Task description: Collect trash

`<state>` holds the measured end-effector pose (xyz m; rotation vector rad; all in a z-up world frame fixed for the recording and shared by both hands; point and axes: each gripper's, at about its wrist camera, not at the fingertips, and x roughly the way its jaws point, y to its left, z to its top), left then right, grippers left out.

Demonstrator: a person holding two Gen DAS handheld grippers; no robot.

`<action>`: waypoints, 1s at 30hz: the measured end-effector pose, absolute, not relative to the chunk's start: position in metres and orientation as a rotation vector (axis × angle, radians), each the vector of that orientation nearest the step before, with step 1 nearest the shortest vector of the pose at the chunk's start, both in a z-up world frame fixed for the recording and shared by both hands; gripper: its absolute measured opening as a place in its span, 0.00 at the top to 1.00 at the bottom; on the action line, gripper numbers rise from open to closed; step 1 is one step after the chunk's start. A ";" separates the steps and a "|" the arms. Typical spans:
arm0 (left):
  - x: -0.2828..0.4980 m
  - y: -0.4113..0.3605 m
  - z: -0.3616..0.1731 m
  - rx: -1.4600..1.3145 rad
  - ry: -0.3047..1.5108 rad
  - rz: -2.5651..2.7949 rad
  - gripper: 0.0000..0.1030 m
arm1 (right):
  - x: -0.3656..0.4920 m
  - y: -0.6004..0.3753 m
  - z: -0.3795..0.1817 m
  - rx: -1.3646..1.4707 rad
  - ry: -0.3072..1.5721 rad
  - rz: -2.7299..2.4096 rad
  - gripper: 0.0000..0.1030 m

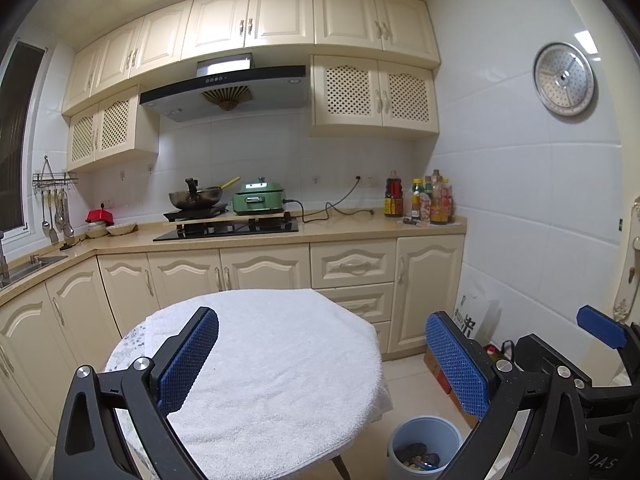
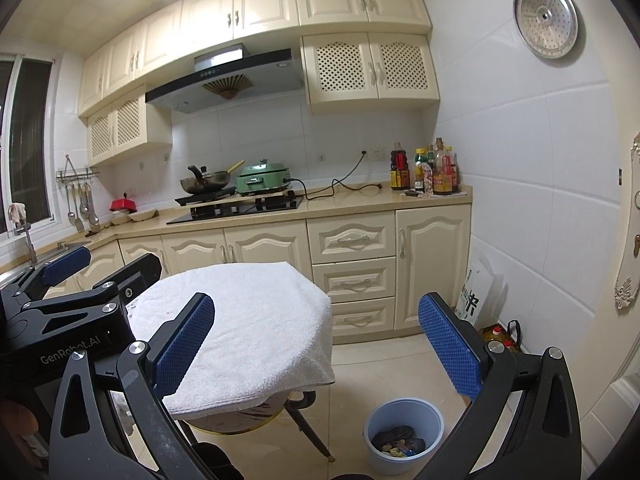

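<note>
Left gripper: the left gripper (image 1: 320,364) hangs above the table with its jaws spread wide and nothing between the blue pads; it also shows at the left edge of the right wrist view (image 2: 100,268)
Right gripper: the right gripper (image 2: 316,344) is likewise released and empty, held level with the table's near edge; its body sits at the far right of the left wrist view
Table: the round table is covered by a white towel (image 1: 280,360), and no scrap, wrapper or other litter shows on the cloth in either view
Trash: the trash (image 2: 400,442), dark and coloured bits, lies in the bottom of the bin
Bin: the pale blue bin (image 2: 404,412) stands on the floor just beside the table's right side, near a table leg
Floor: the tiles around the bin look bare; a bottle and boxes stand by the wall, not plainly litter
Progress: judged from this, the collecting looks finished or nearly so
Left to do: nothing evident; the part of the table hidden behind the grippers cannot be checked
</note>
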<state>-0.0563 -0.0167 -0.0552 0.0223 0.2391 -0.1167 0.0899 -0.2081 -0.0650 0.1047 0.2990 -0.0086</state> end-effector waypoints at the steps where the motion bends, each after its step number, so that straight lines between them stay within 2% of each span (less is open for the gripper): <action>1: -0.056 -0.017 -0.055 0.022 0.240 -0.117 0.01 | 0.090 -0.208 -0.065 0.104 0.300 -0.008 0.00; 30: -0.057 -0.019 -0.057 0.018 0.238 -0.103 0.00 | 0.093 -0.206 -0.067 0.107 0.302 -0.004 0.00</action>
